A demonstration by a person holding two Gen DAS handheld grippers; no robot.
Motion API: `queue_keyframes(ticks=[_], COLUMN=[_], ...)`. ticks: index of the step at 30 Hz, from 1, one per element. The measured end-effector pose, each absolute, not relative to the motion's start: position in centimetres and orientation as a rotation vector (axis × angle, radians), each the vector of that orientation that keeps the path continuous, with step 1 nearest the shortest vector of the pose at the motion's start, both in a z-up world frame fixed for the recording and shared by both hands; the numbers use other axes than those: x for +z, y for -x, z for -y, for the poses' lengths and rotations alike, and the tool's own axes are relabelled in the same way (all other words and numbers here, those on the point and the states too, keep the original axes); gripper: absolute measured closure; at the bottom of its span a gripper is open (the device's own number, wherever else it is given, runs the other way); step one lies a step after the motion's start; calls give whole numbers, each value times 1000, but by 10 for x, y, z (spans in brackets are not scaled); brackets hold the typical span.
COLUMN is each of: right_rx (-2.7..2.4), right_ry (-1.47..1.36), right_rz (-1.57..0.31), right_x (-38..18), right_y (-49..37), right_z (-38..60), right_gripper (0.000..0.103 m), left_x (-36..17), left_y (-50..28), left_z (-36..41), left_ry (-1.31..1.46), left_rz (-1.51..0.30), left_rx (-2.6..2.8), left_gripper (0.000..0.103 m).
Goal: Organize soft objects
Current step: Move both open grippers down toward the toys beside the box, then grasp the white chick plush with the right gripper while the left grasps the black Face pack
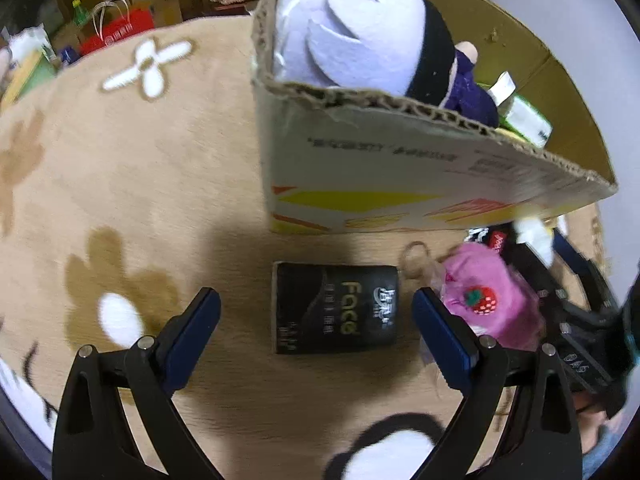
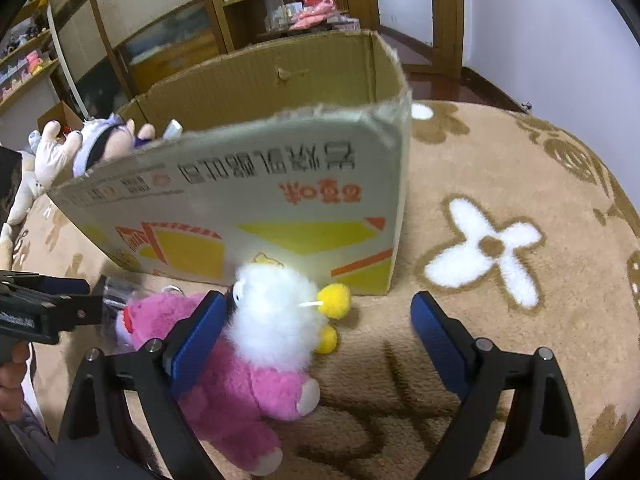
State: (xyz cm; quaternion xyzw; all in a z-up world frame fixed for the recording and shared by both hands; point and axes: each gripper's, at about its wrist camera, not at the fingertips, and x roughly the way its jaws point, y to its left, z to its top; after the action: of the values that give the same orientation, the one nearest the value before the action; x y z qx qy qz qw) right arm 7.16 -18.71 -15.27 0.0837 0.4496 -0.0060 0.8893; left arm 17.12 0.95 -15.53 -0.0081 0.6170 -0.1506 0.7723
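Plush toys sit partly in the box (image 1: 400, 168) and partly on the tan flowered rug (image 1: 132, 168). Going left to right in the left wrist view: the left gripper (image 1: 316, 322) hovers low over the rug with its blue-padded fingers spread wide apart, holding nothing. Between its fingertips, flat on the rug, lies a black pack (image 1: 334, 309) lettered "Face". Just right of the pack a pink plush (image 1: 486, 300) with a strawberry patch lies on the rug, touching the right finger's outer side. A thin ring (image 1: 418, 254) rests near its upper edge. Beyond them stands the box, and a doll (image 1: 360, 28) with pale lilac hair and a black band leans inside against its left wall, with green-and-white packs (image 1: 524, 118) next to it.

In the right wrist view, the left gripper's black body enters at the far left. Next comes the pink plush (image 2: 240, 384), lying on the rug in front of the box (image 2: 256, 184). A white fluffy toy (image 2: 276, 316) with yellow feet rests on top of it, close to the box's printed front. The right gripper (image 2: 318, 312) hangs over both with its fingers wide apart; its left finger presses against the white toy's side, its right finger stands clear over bare rug. A white flower pattern (image 2: 486, 248) marks the rug at far right.
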Motion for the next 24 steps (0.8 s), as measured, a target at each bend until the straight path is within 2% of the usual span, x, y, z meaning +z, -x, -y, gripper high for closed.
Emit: queue_keyframes(ticks=[7,10,12,14,15,18,20,24], right_rx=[2,20,35,55,63,103,98,97], right_ry=[-192,-200,-195,-197,-200,-199,-170,-185], right_rz=[-943,-949,-949,-951,-951,-955,-957,-960], right_x=[-160,-161,-161,-162,-161,-159,-158,-154], right_y=[-76,-78,-79,-79,-79,-81,-81,-79], right_z=[185,182,179,176,175,167,160,161], right_gripper=[10,20,31,39,47,67,67,68], left_x=[-162,-171,-172,-170,-169,-167,-164,-160], left_y=[-177,-175,-174,-173,-174,-174,-174,-173], left_z=[-8,3,11,13,13,4,1,-2], left_ry=[17,-84,-148,-156,-149,-136,-134,-124], left_rz=[-1349,-1353,-1337,-1330,-1330,-1329,-1325,-1316], left_rx=[-318,-301,-300,-307,-308,-303,-299,-292], left_gripper=[8,9,9,14,14,24,38,40])
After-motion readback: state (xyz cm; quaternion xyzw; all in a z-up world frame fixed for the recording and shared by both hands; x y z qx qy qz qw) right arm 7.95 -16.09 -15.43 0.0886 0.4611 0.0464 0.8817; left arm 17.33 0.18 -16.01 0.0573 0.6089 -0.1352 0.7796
